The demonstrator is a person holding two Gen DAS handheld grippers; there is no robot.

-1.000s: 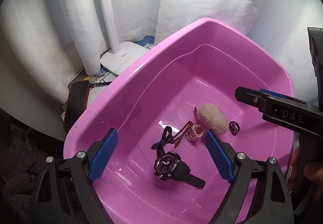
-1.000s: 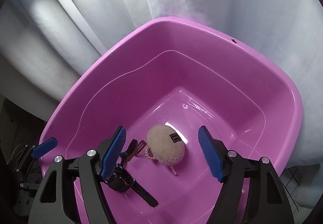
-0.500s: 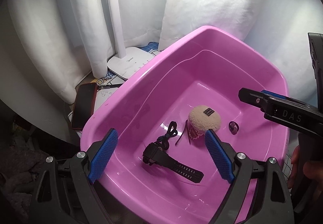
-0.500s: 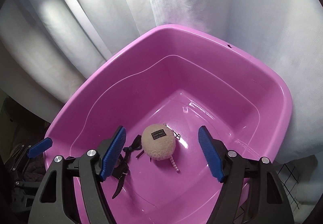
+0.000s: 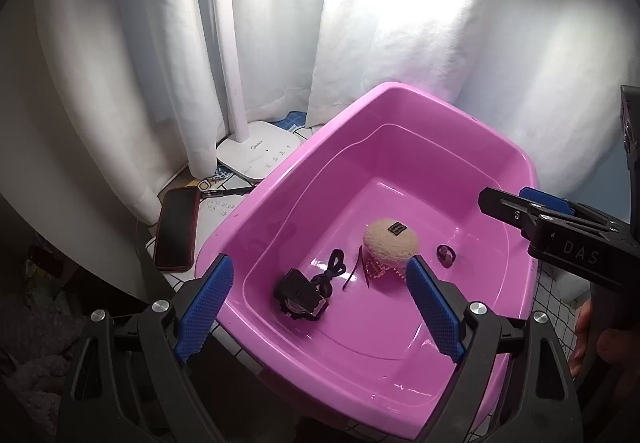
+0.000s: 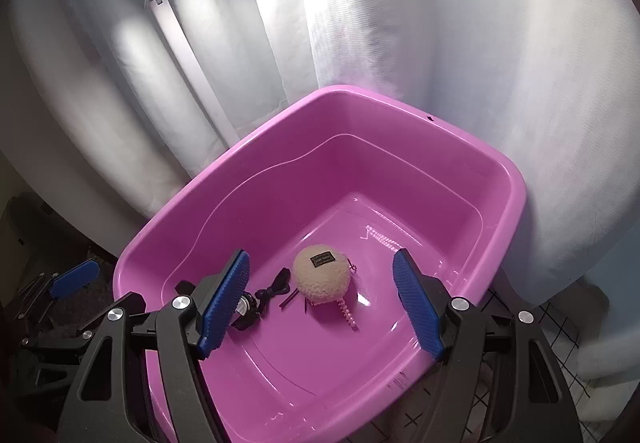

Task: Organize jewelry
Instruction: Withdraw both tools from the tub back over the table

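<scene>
A pink plastic tub [image 5: 500, 159] held all the jewelry on its floor. A cream fuzzy pouch [image 5: 390, 243] with a small dark label on top sat near the tub's middle, a pink beaded bracelet [image 6: 347, 313] poking out from under it. Beside the pouch lay thin dark hair clips [image 5: 354, 271], a black cord bow [image 5: 334, 269], then a black watch [image 5: 300, 295] tipped on edge. A small dark ring [image 5: 446, 254] lay on the pouch's other side.

Two wrist fisheyes look steeply down, close above, from left and right, sharing the pink basin [image 5: 404, 95].
</scene>
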